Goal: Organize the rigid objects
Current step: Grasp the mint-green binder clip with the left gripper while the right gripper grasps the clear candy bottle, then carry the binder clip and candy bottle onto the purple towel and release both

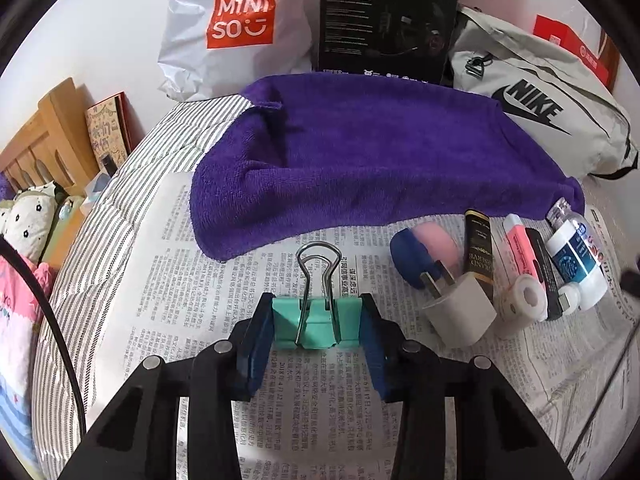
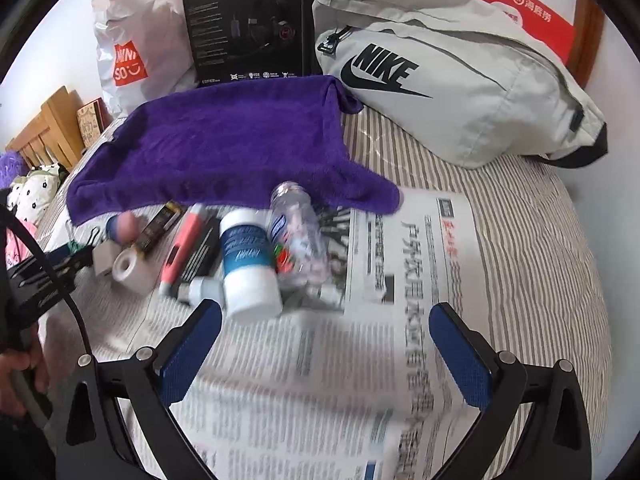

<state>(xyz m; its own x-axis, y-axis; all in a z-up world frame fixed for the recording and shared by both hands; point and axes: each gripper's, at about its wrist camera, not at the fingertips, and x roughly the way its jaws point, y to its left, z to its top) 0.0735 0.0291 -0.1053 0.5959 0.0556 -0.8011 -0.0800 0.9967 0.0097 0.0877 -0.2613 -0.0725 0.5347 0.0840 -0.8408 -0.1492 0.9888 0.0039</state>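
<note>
Left gripper (image 1: 316,326): jaws clamped on the green clip (image 1: 318,320), probably bound for the row.
Right gripper (image 2: 326,344): jaws spread, empty.

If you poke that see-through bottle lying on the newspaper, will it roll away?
Probably. The clear bottle lies on its side and looks round, so a sideways nudge would likely roll it. It looks mostly empty, so probably light. The white jar close beside it might stop it that way.

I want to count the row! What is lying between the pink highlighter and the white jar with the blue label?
A thin black stick-shaped item lies between the pink highlighter and the white jar. The left wrist view shows it best.
</note>
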